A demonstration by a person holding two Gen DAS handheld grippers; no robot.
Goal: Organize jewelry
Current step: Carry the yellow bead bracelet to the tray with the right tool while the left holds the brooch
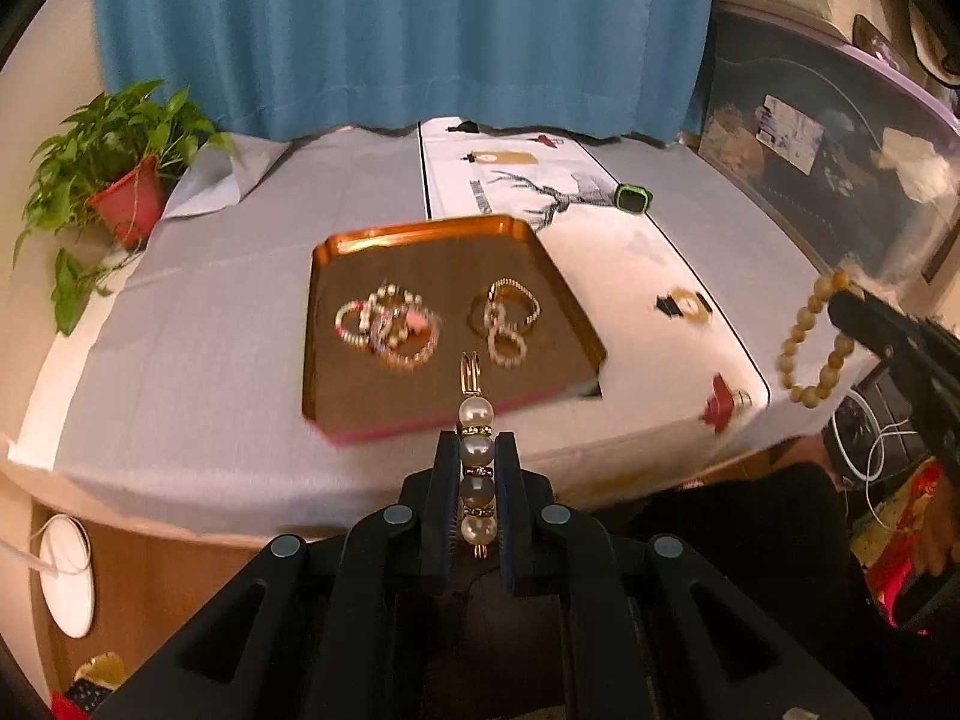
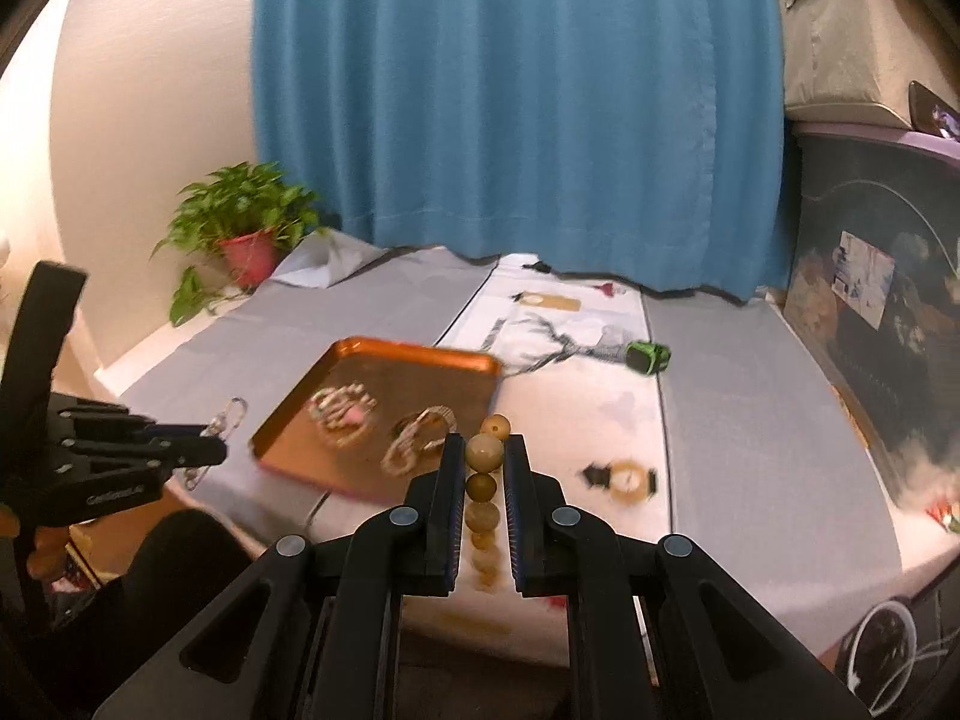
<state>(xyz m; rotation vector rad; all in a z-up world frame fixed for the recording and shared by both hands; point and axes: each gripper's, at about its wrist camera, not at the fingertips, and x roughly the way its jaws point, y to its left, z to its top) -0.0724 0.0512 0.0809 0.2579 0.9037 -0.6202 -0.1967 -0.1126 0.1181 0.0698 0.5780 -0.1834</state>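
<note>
Copper tray [image 1: 336, 252] collects pieces; left hand-held gripper [image 1: 477, 456] pinches pearl clip [image 1: 477, 450], right hand-held gripper [image 2: 485, 456] pinches amber bead bracelet [image 2: 485, 453], both likely tray-bound.

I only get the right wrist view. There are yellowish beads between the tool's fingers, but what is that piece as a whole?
Observer: From the left wrist view it is a full loop, a tan bead bracelet, hanging from the right tool off the table's right edge.
Operator: And the other tool on my left, what is it carrying?
Observer: The left tool is shut on a pearl hair clip, four pearls in a row with a gold prong pointing forward.
Operator: Where is that clip pointing?
Observer: Toward the near edge of the orange tray, which already holds two clusters of bracelets.
</note>
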